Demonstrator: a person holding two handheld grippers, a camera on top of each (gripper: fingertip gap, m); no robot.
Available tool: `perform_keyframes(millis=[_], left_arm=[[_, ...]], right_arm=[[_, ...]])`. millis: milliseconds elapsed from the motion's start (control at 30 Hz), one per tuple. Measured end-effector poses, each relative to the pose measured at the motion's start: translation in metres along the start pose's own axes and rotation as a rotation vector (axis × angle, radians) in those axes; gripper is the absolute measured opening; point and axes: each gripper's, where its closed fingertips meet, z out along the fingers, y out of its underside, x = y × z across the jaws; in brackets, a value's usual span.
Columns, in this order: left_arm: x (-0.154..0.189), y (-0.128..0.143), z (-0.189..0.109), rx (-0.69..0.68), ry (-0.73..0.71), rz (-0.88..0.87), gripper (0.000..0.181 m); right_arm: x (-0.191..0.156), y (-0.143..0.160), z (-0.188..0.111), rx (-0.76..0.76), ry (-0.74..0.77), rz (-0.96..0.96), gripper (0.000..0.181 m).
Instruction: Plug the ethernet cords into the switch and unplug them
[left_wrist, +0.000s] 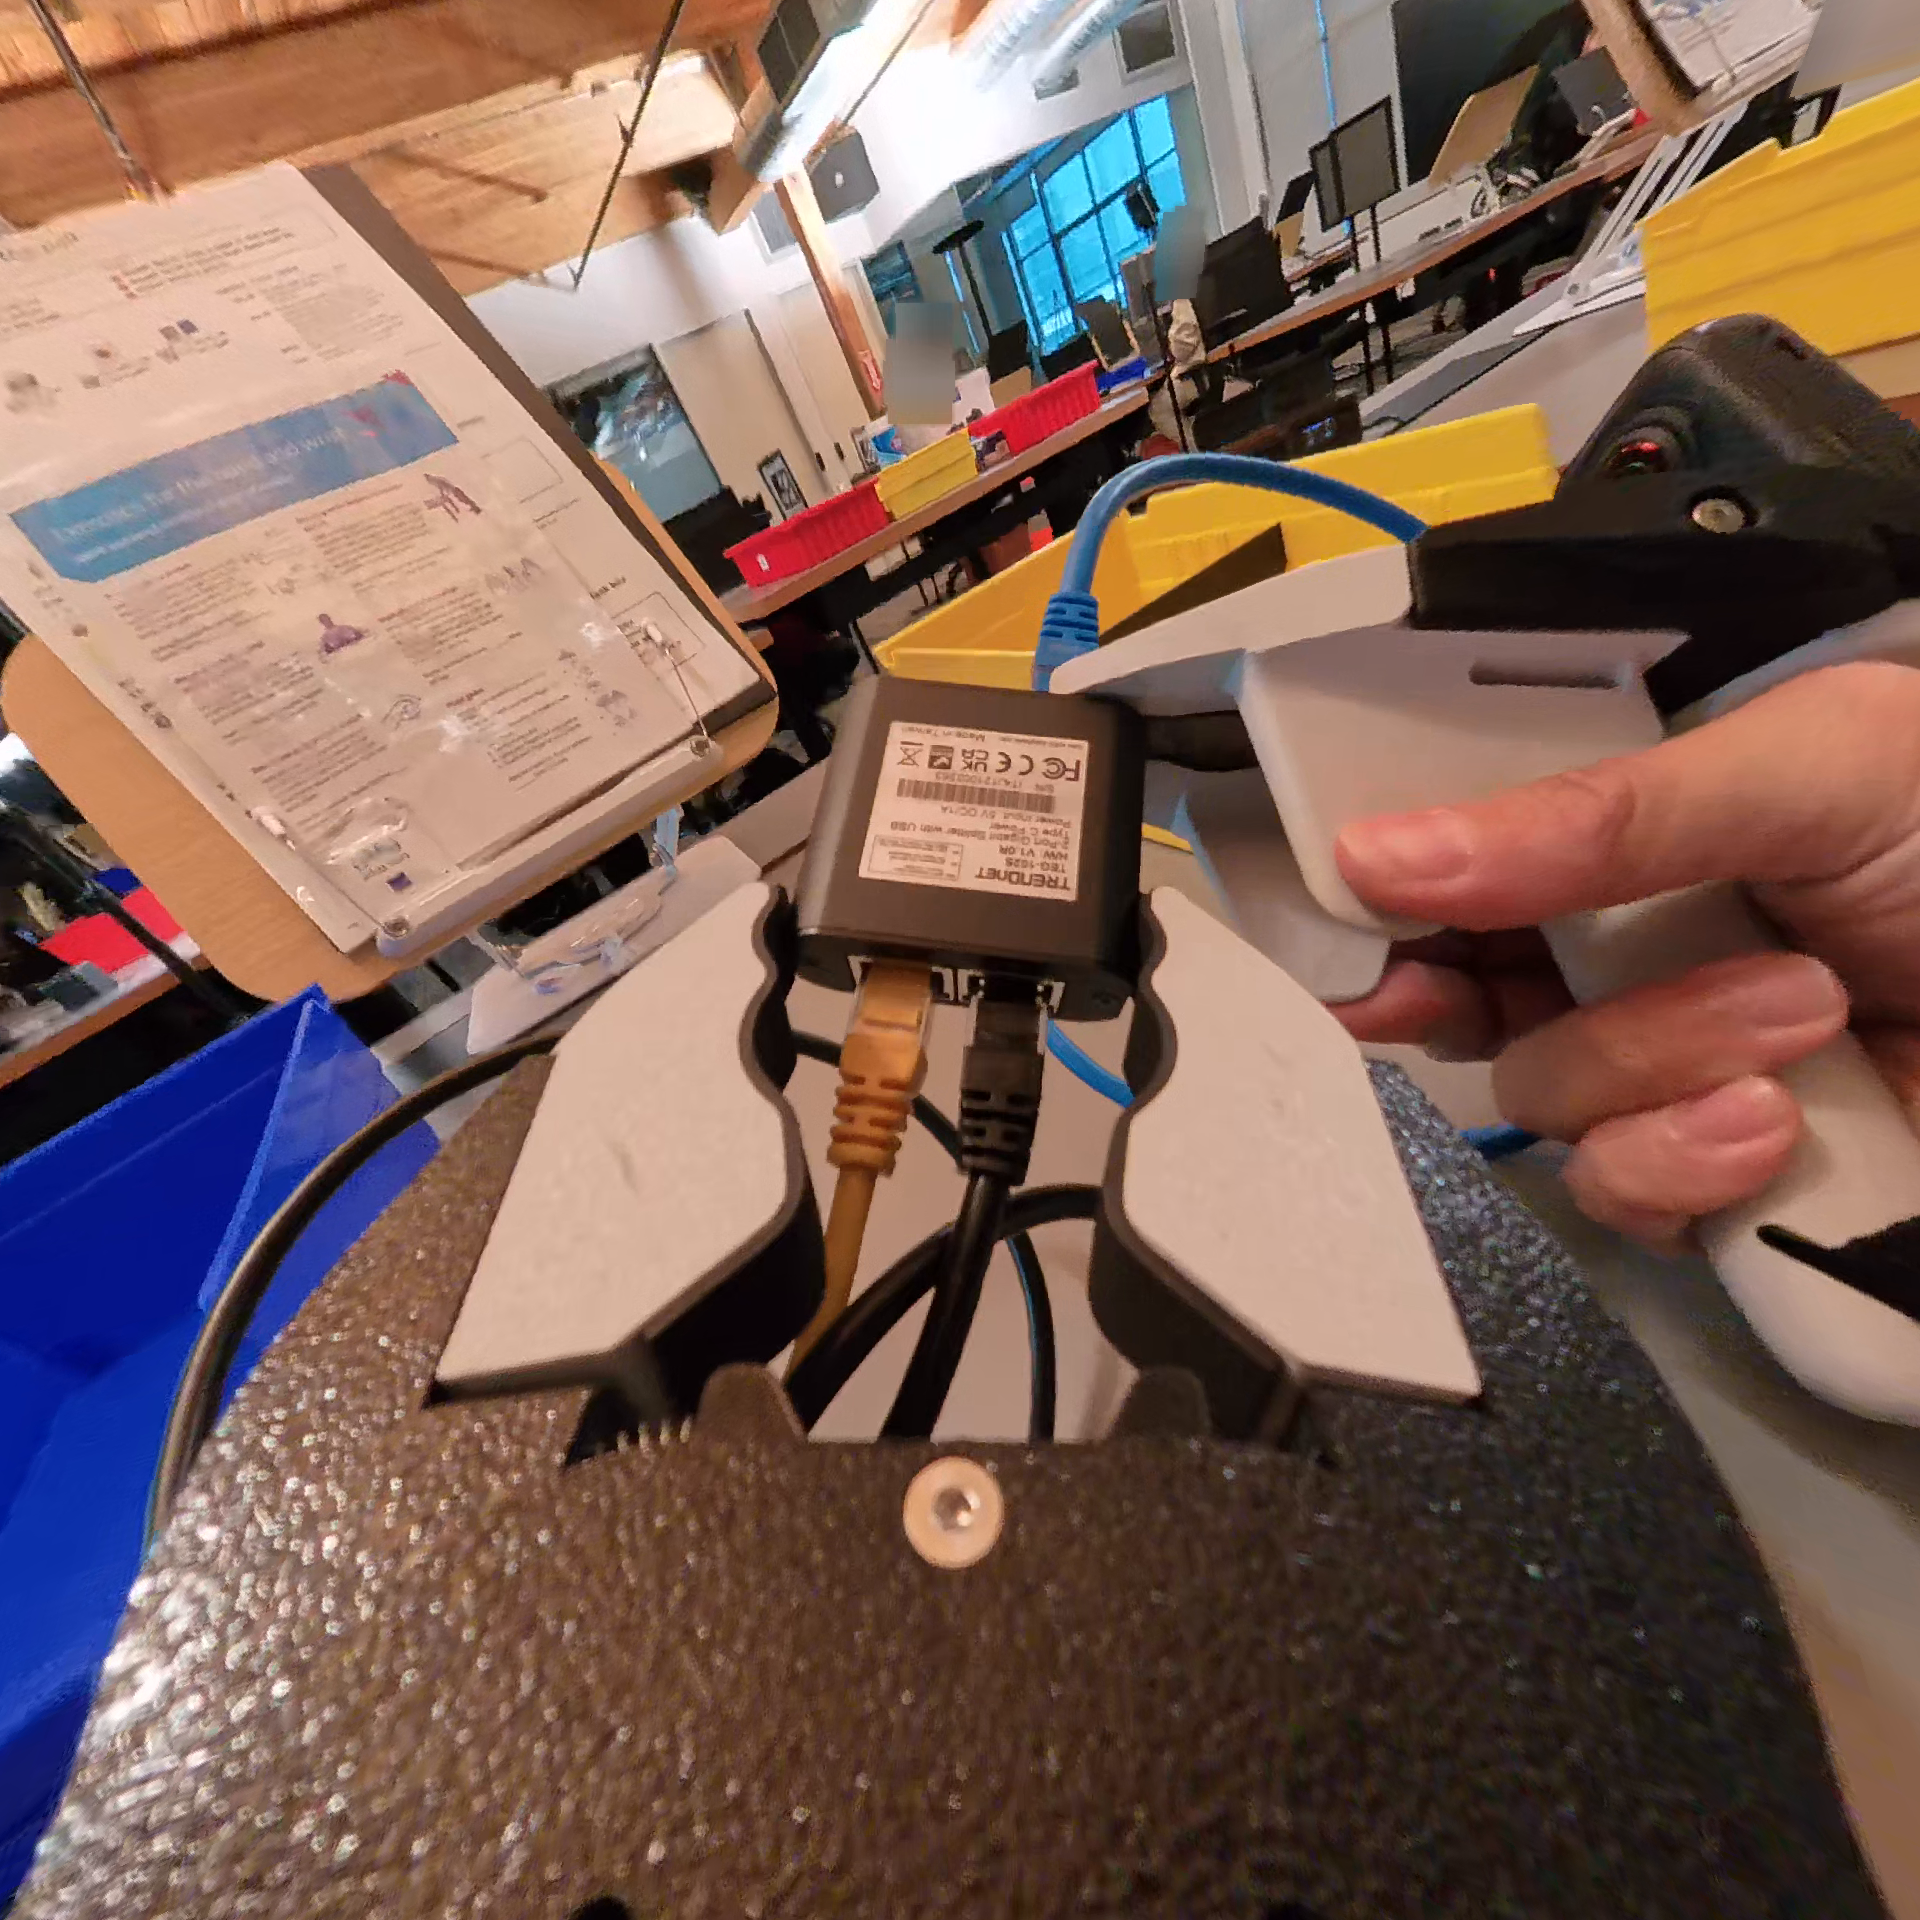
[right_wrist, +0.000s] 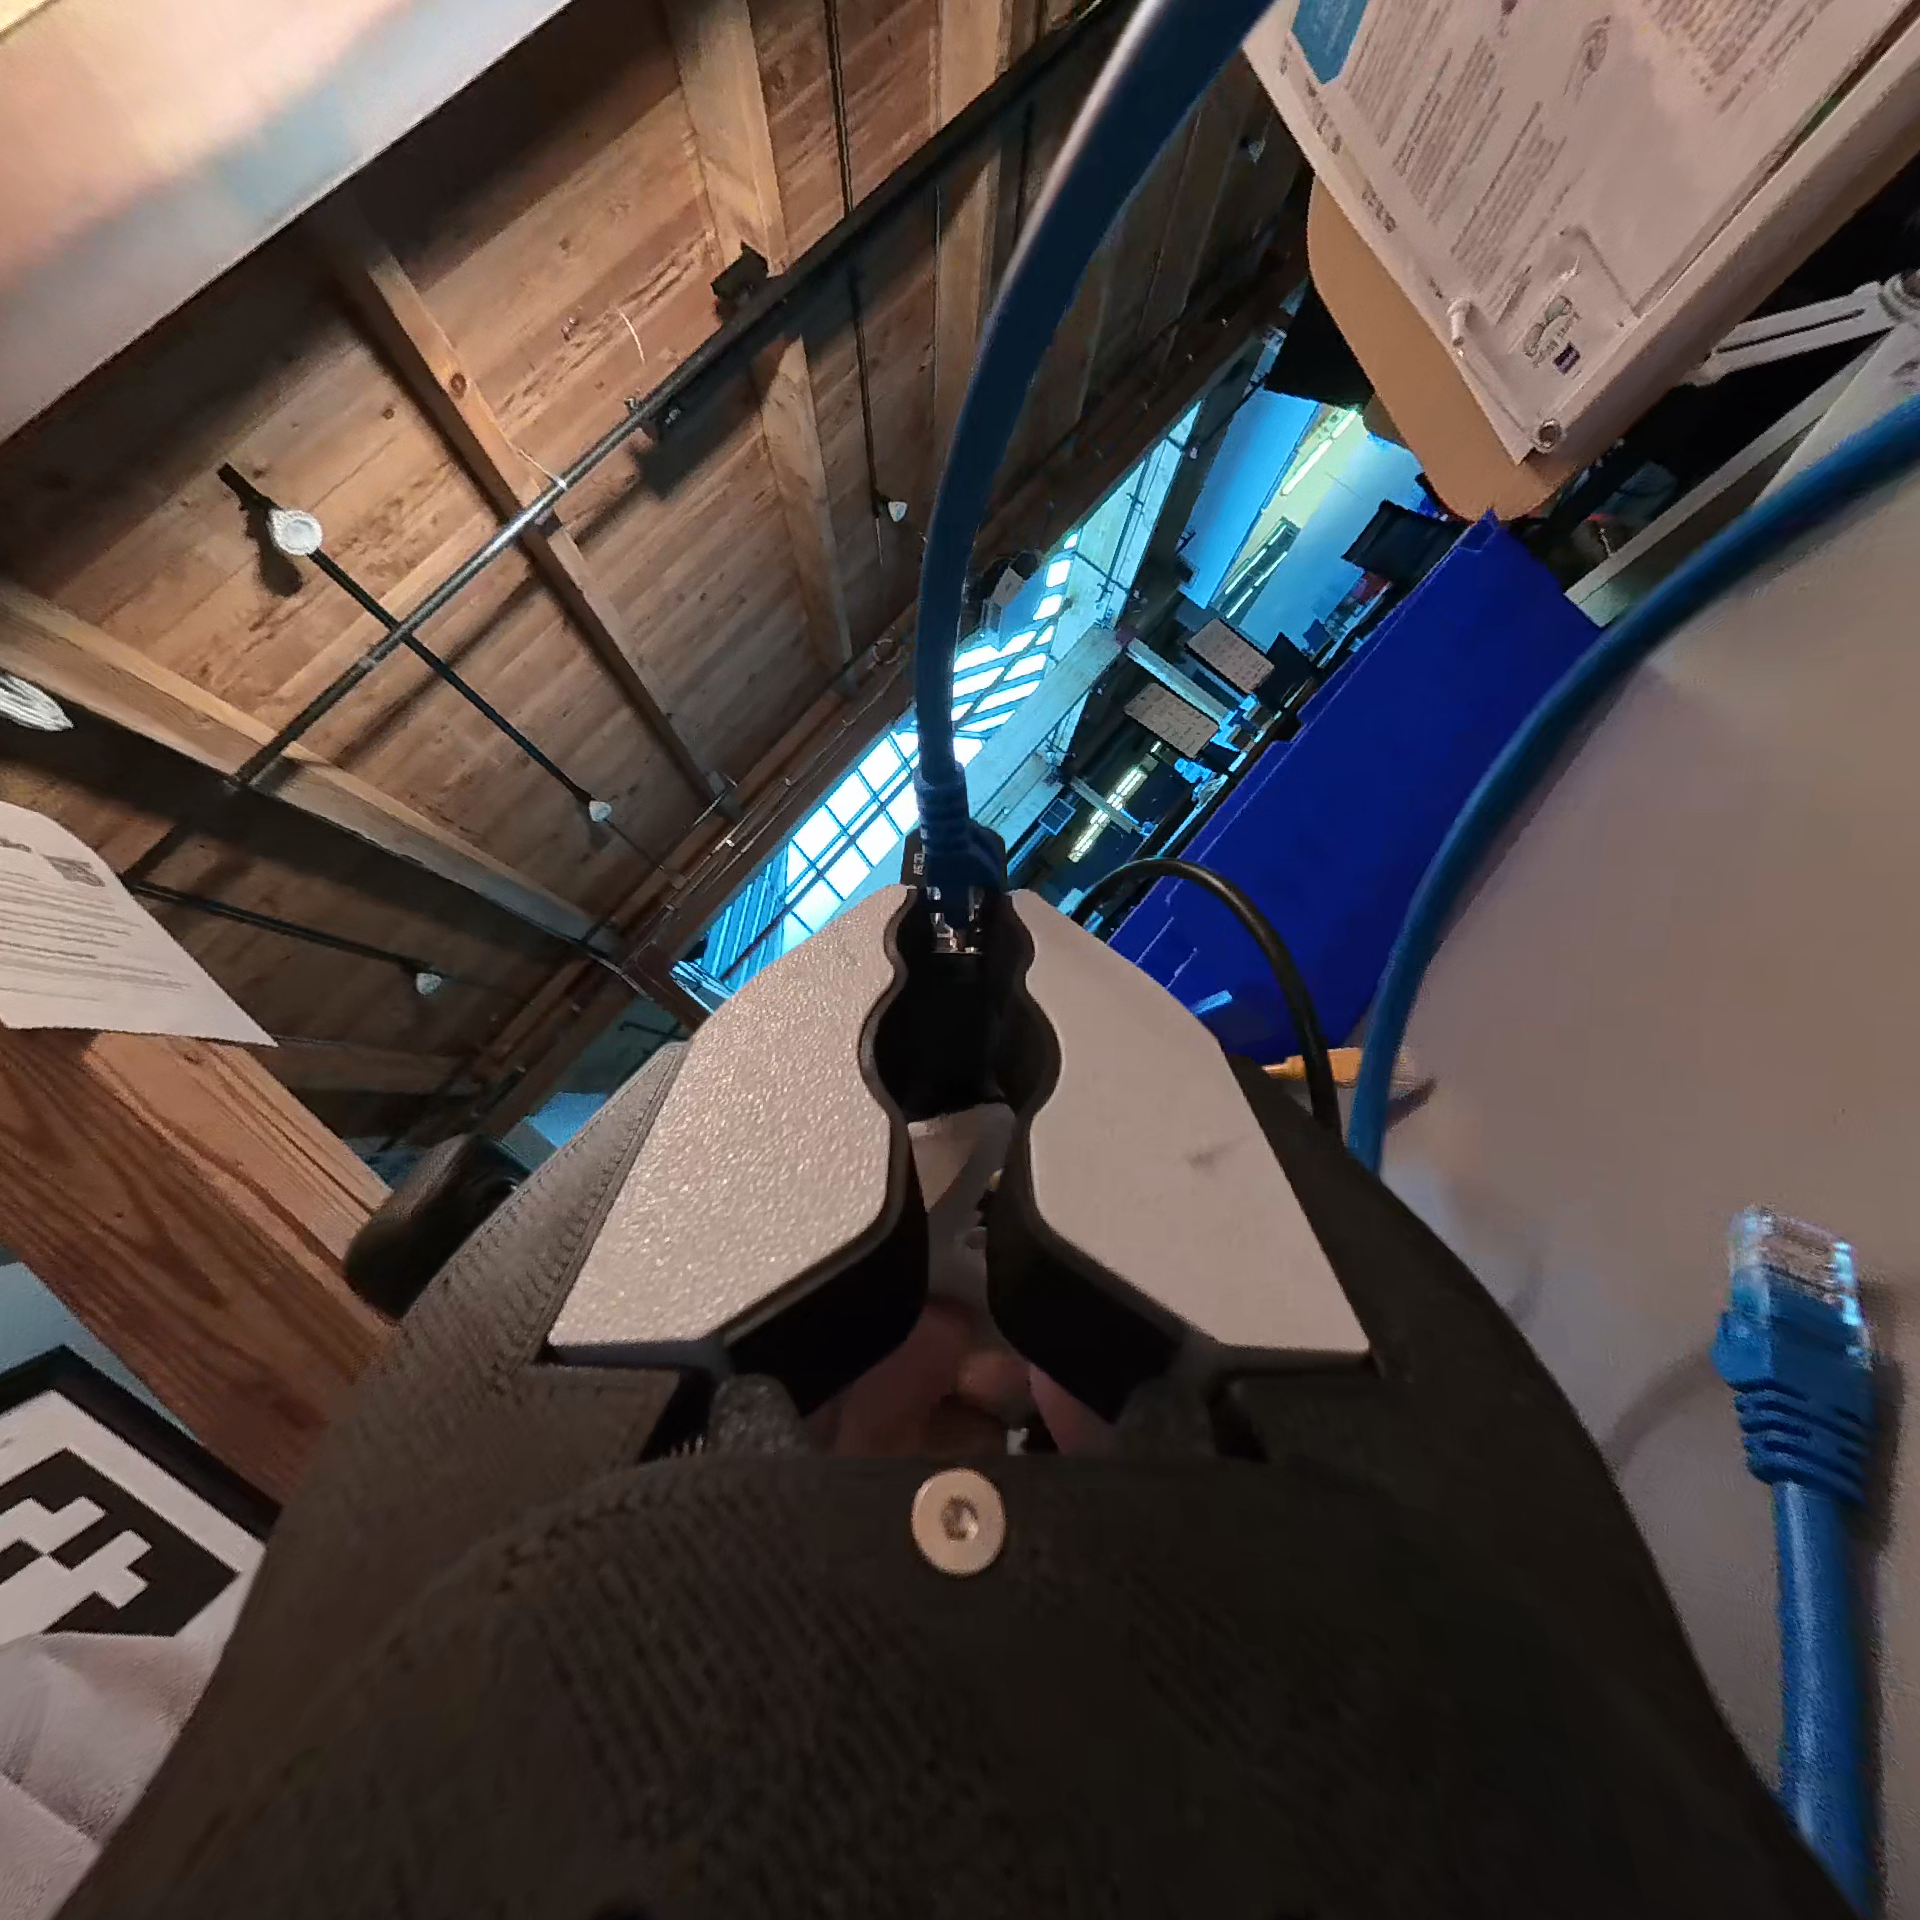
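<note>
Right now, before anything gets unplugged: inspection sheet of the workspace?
Surface: grey table, loose blue plug lying on it.
Job's things: black switch, held label side up.
Clutter: blue bin, yellow bins, printed sheet on a board.
Grippers: left gripper fingers shut on the switch's sides; right gripper shut on its far end, a hand on the handle.
Cables: yellow cord and black cord plugged in near side; blue cord far side.
Surroundings: workshop tables, wooden ceiling.
</note>
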Motion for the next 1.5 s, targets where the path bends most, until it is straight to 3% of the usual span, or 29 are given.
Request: perform_keyframes(millis=[167,267,367,467,500,600,700,833,1000,1133,1200,1300,1500], left_arm=[[0.003,0.007,0.003,-0.057,0.003,-0.053,0.061],[0.0,0.004,0.002,-0.054,-0.034,0.038,0.061],[0.001,0.003,0.003,-0.036,-0.018,0.012,0.061],[0.004,0.003,0.003,-0.029,0.063,-0.154,0.061],[0.002,0.002,0.002,-0.024,0.044,-0.125,0.061],[-0.008,0.002,-0.004,-0.022,-0.068,0.069,0.061],[-0.016,-0.006,-0.007,0.0,-0.053,-0.083,0.061],[-0.039,-0.001,-0.012,-0.014,-0.088,-0.05,0.061],[-0.052,0.011,-0.015,-0.04,-0.086,-0.133,0.061],[-0.05,0.01,-0.014,-0.037,-0.061,-0.117,0.061],[-0.048,0.012,-0.013,-0.045,-0.051,-0.115,0.061],[-0.046,0.014,-0.013,-0.053,-0.038,-0.108,0.061],[-0.051,0.015,-0.014,-0.052,-0.034,-0.127,0.061]], right_arm=[[0.009,0.0,-0.002,-0.028,0.037,-0.081,0.011],[0.006,0.0,-0.001,-0.058,0.029,-0.131,0.012],[0.004,-0.001,-0.001,-0.08,0.034,-0.189,0.011],[0.003,-0.002,-0.001,-0.081,0.041,-0.22,0.012],[0.002,-0.003,0.0,-0.083,0.044,-0.233,0.012],[-0.007,-0.05,-0.006,0.062,0.036,-0.259,0.011],[-0.024,-0.044,-0.005,0.012,0.002,-0.369,0.011],[-0.041,-0.036,0.005,-0.178,0.007,-0.506,0.011],[-0.068,-0.089,0.006,-0.27,0.032,-0.691,0.011],[-0.077,-0.117,0.003,-0.427,0.029,-0.747,0.011],[-0.064,-0.136,0.002,-0.494,0.09,-0.841,0.011],[-0.013,-0.166,-0.012,-0.638,0.261,-0.91,0.011],[0.08,-0.187,-0.053,-0.857,0.5,-0.781,0.011]])
